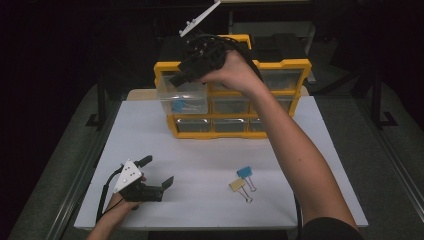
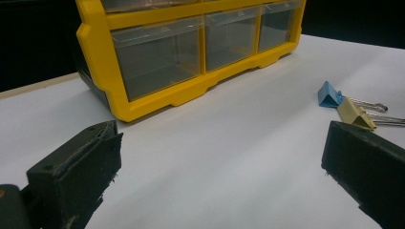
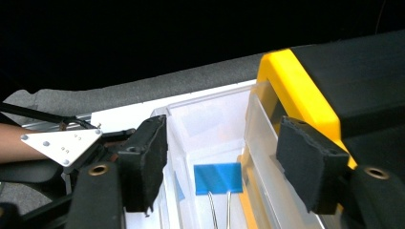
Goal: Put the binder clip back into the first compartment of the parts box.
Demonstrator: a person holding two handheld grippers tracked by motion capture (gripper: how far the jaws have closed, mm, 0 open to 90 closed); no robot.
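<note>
A yellow drawer cabinet (image 1: 286,65) (image 2: 98,52) (image 3: 292,82) stands at the back of the white table (image 1: 200,155). Its top-left clear drawer (image 1: 192,101) (image 3: 210,117) is pulled out, and a blue binder clip (image 1: 178,105) (image 3: 218,177) lies inside it. My right gripper (image 1: 175,80) (image 3: 222,138) hovers over that drawer, tilted down, open, its pads clear of the clip. My left gripper (image 1: 159,171) (image 2: 222,143) rests near the table's front left, open with nothing between its jaws. A second blue clip (image 1: 244,172) (image 2: 329,94) and a tan clip (image 1: 236,184) (image 2: 352,113) lie side by side on the table.
The cabinet's other clear drawers (image 2: 157,55) are pushed in. Bare white tabletop lies between the cabinet and the two loose clips. Dark floor and black frame posts (image 1: 101,95) surround the table.
</note>
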